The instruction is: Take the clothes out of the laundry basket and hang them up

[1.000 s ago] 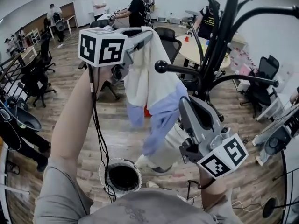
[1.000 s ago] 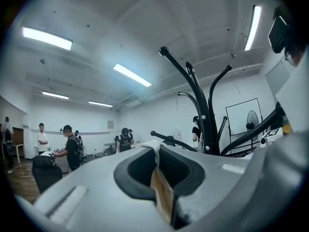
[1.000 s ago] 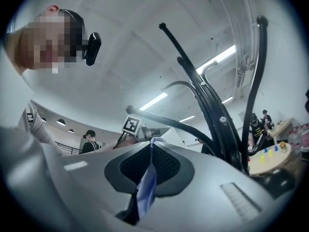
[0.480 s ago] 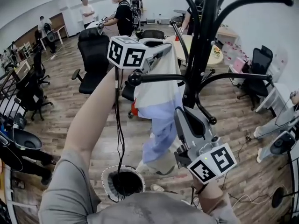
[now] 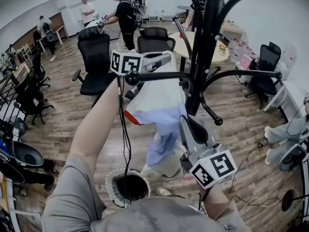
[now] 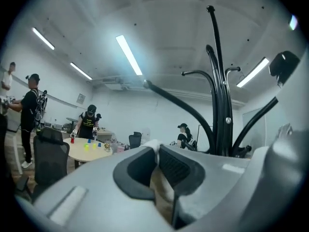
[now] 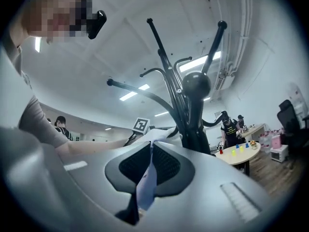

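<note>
A white and light-blue garment (image 5: 157,98) hangs in the air beside the black coat rack (image 5: 205,42). My left gripper (image 5: 166,57) is shut on its white top edge, raised high next to the pole; the left gripper view shows cloth (image 6: 159,187) pinched between the jaws of the left gripper (image 6: 158,153). Lower down, my right gripper (image 5: 183,122) is shut on the light-blue part (image 7: 145,182), seen in the right gripper (image 7: 150,151). A knobbed rack arm (image 5: 133,78) crosses in front of the garment. The white mesh laundry basket (image 5: 112,187) stands on the floor below.
Black office chairs (image 5: 96,47) stand behind the rack, and another chair (image 5: 265,66) is at the right. A round table (image 5: 223,54) is beyond the pole. People stand at the back of the room. Cables (image 5: 251,199) lie on the wood floor.
Both grippers have carried the garment closer to the coat rack. The knobbed arm now crosses the garment just under the left gripper. Both grips are unchanged.
</note>
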A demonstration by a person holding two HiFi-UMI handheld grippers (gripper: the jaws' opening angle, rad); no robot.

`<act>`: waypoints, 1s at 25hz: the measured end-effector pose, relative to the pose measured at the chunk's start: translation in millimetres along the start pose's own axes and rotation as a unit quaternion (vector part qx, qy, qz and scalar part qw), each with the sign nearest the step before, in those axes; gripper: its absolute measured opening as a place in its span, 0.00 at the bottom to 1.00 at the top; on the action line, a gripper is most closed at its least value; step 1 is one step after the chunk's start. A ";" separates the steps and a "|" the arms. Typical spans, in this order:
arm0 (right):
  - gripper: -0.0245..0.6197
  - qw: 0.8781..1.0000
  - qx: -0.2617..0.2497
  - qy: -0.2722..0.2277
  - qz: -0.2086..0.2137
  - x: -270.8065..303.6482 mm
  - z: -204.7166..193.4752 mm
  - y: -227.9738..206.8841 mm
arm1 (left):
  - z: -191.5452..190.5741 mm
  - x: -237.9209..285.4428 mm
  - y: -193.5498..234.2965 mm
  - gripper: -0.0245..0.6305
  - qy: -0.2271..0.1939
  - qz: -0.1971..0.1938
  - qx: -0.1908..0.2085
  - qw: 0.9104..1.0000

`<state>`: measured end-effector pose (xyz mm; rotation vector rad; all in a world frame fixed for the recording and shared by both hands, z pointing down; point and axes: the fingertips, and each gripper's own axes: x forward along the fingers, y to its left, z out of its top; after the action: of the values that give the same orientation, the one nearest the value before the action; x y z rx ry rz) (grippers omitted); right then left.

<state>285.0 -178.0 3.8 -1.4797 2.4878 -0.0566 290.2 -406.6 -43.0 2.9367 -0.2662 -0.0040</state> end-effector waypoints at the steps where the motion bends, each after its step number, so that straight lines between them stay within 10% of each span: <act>1: 0.10 1.000 0.001 0.006 0.000 0.1 -4.7 0.3 | -10.7 0.4 3.2 0.08 0.010 0.002 0.005 1.000; 10: 0.11 0.999 -0.021 0.035 -0.009 0.1 -23.5 -5.5 | -71.2 -22.5 -0.2 0.17 -0.050 -0.022 -0.082 0.995; 25: 0.21 0.994 -0.078 0.058 0.042 -17.6 -25.4 36.1 | -132.4 -150.2 19.2 0.44 -0.070 0.154 -0.081 0.982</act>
<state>256.1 -147.6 26.0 -1.4659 2.7001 0.0711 141.7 -373.1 88.4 2.7072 -0.7027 -0.1804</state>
